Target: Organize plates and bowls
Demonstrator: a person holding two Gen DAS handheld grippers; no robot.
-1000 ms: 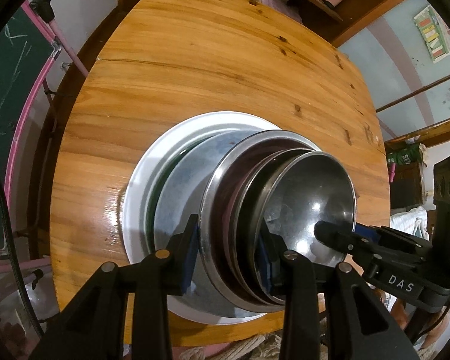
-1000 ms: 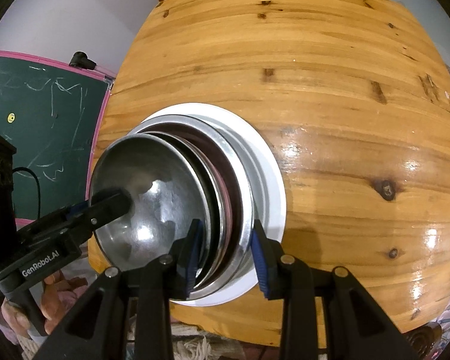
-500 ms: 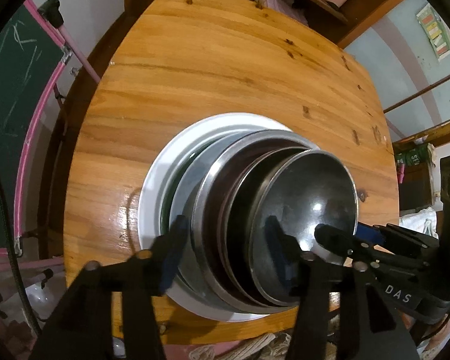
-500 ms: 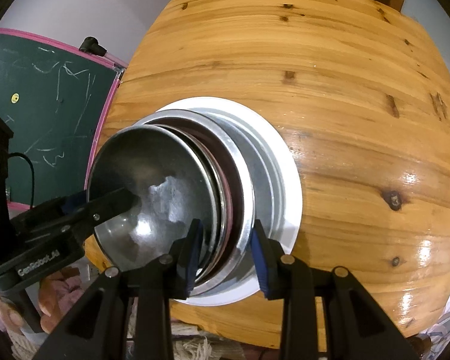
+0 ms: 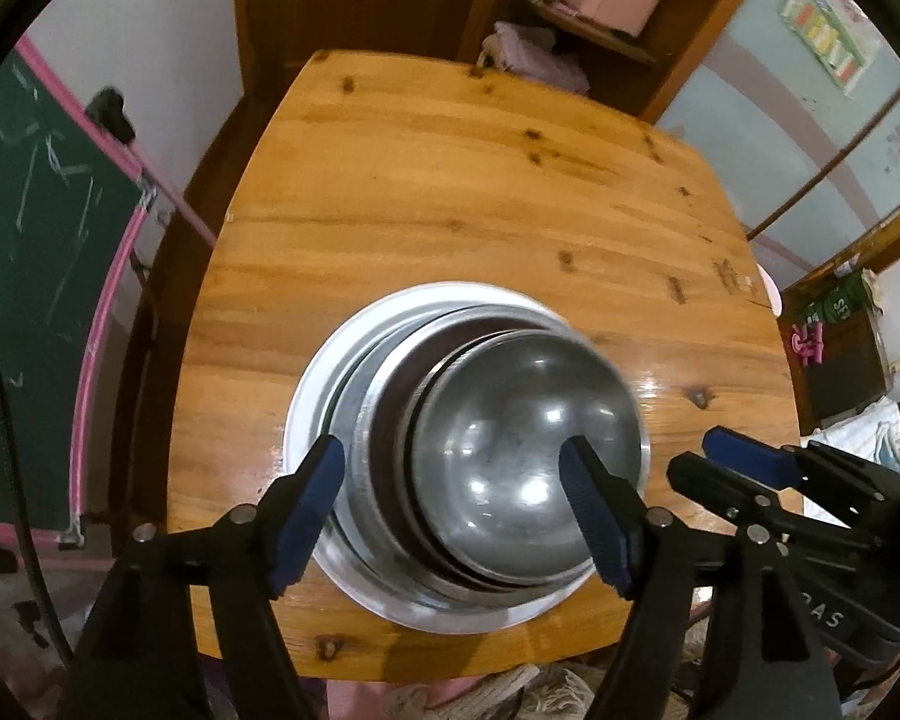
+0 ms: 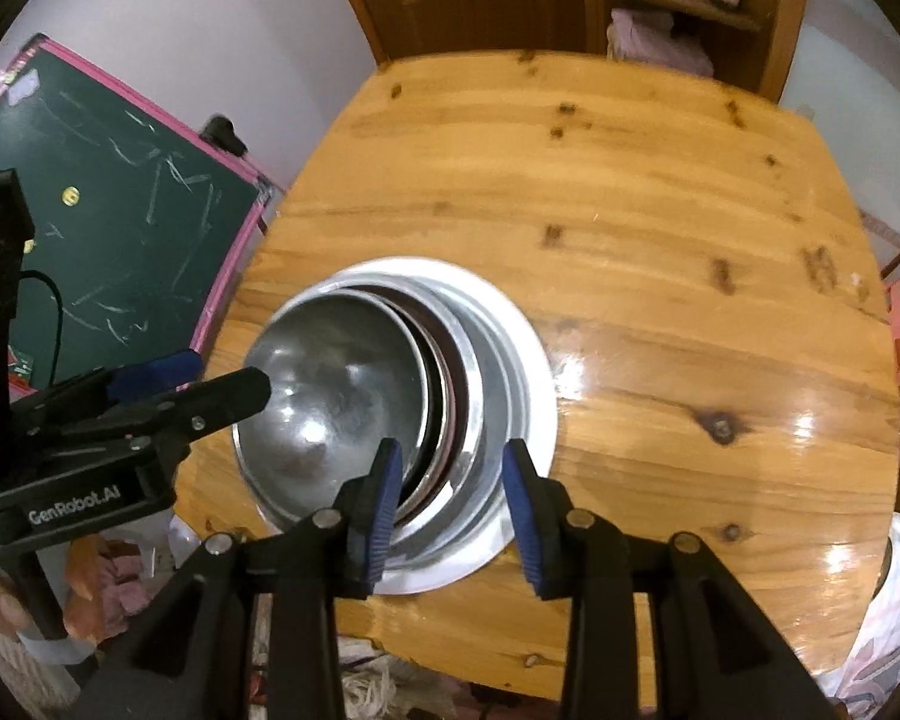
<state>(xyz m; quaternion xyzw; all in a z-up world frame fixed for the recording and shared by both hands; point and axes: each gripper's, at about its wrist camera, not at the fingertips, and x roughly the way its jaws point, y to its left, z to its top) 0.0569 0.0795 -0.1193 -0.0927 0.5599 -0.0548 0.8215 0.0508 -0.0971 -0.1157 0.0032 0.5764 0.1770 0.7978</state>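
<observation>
Two grippers flank the nested stack near the table's front edge: left gripper released, straddling the steel bowl; right gripper released, seemingly around the rims, roughly equally near.

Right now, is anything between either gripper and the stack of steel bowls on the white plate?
Nothing visible is. The left gripper is open over the top steel bowl, and the right gripper is open at the stack's near rim. The wooden table around the white plate shows nothing else.
</observation>
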